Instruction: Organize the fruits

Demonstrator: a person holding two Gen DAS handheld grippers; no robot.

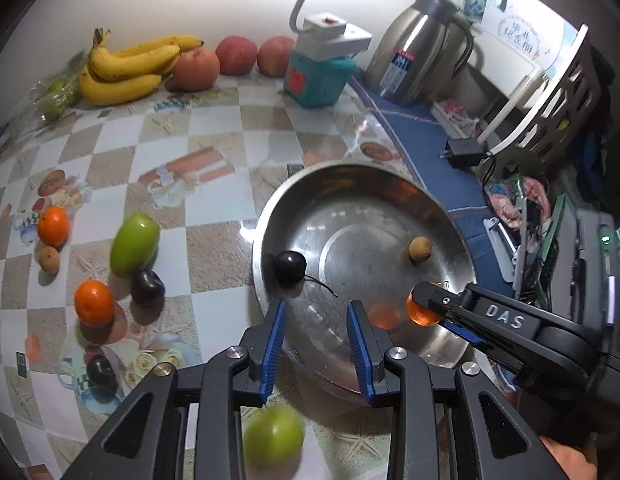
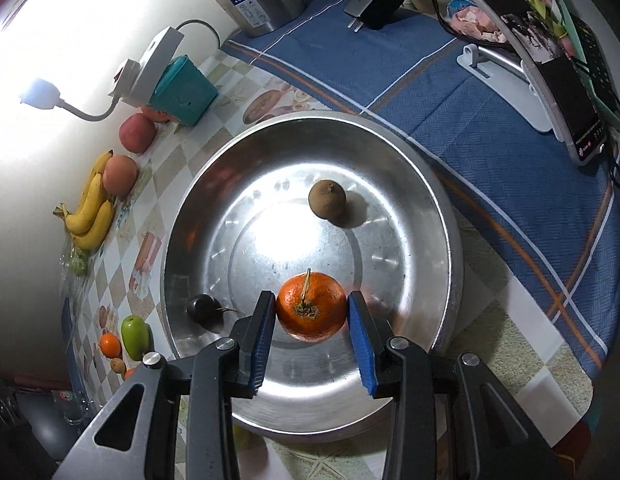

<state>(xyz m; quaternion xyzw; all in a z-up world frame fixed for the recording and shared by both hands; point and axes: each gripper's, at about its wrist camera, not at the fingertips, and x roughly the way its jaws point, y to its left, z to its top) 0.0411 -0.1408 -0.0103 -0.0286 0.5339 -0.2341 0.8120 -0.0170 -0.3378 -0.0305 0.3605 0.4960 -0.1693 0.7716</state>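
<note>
While right gripper (image 2: 311, 316) clamps tangerine (image 2: 311, 306) above bowl (image 2: 429, 216), left gripper (image 1: 315, 322) tilts down, empty, parted.

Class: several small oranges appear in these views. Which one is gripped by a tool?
The orange with a stem, held over the metal bowl between the right tool's blue pads. The others lie untouched on the checked tablecloth.

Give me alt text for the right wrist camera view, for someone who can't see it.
The right tongs grip a small orange over a wide steel bowl, which already holds a brown longan and a dark cherry. Bananas, apples and more small fruit lie on the checkered tablecloth to the left.
</note>
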